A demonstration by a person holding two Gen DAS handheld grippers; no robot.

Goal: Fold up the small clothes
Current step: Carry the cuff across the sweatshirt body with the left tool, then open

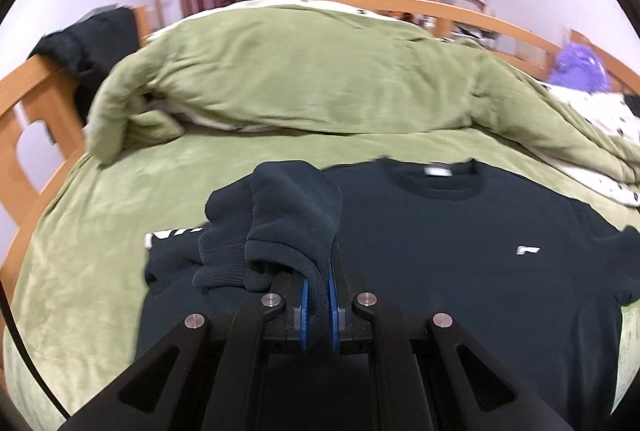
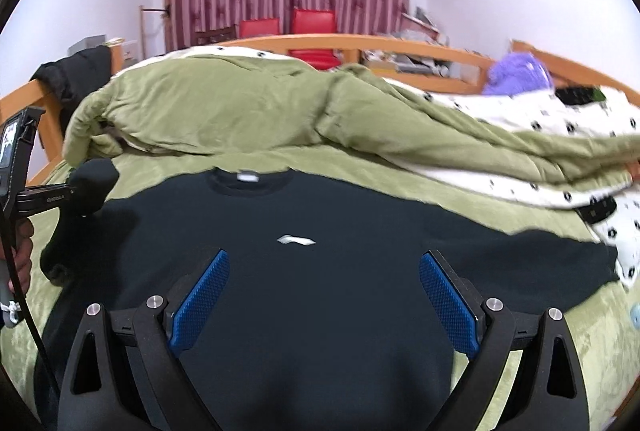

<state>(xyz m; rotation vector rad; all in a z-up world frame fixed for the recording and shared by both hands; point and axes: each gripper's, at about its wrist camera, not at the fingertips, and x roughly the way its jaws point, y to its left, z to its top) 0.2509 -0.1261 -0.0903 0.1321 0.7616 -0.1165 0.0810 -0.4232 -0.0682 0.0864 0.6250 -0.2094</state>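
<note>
A dark navy T-shirt (image 2: 320, 291) lies flat, front up, on the green bed cover, collar away from me; it also shows in the left wrist view (image 1: 460, 251). My left gripper (image 1: 318, 271) is shut on the shirt's left sleeve (image 1: 288, 215), which is lifted and bunched above the shirt body. My right gripper (image 2: 324, 271) is open and empty, hovering over the shirt's chest below the white logo (image 2: 295, 240). The left gripper body (image 2: 44, 197) shows at the left edge of the right wrist view, holding the sleeve (image 2: 94, 183).
A crumpled green duvet (image 1: 300, 71) lies behind the shirt. A white spotted sheet (image 2: 560, 151) and purple plush (image 2: 516, 73) lie at the right. Wooden bed rails (image 1: 24, 111) run around the bed. A black garment (image 1: 88, 43) hangs on the left rail.
</note>
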